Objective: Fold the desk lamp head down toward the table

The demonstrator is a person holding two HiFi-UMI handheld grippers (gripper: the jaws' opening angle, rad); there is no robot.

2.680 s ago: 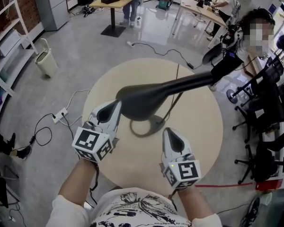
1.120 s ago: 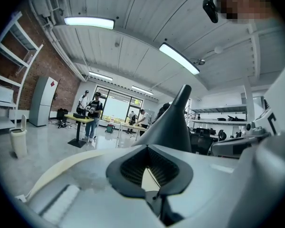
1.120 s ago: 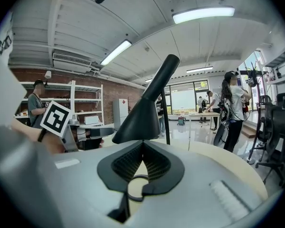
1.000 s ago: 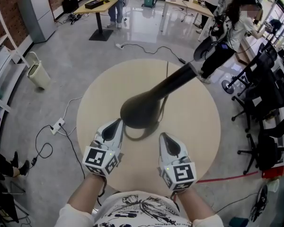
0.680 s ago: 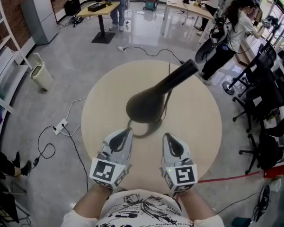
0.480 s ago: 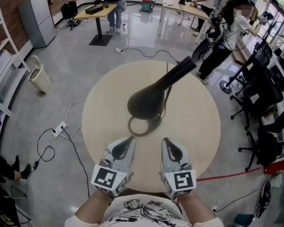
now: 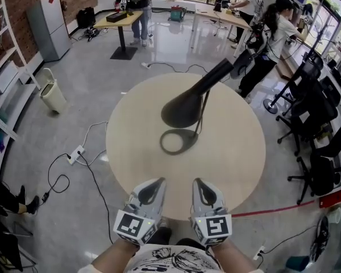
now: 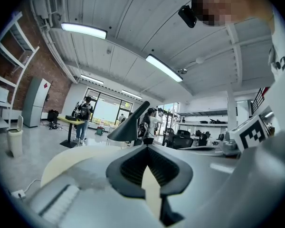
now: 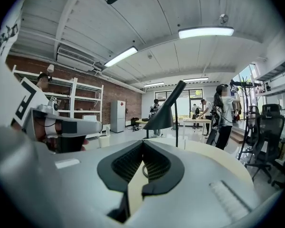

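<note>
Where it stands, lamp head (image 7: 184,110) tilts near-left, neck (image 7: 213,78) rising far-right.

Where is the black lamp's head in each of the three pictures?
Head view: the lamp head sits a little above the middle, over the round table.
Left gripper view: the lamp head is just left of centre, beyond the round table.
Right gripper view: the lamp head is just right of centre, above the round table.
Shared landmark: the round table.

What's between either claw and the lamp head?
Nothing visible. Only bare table separates the left claw and right claw from the lamp head; under the head sits just the lamp's own base.
</note>
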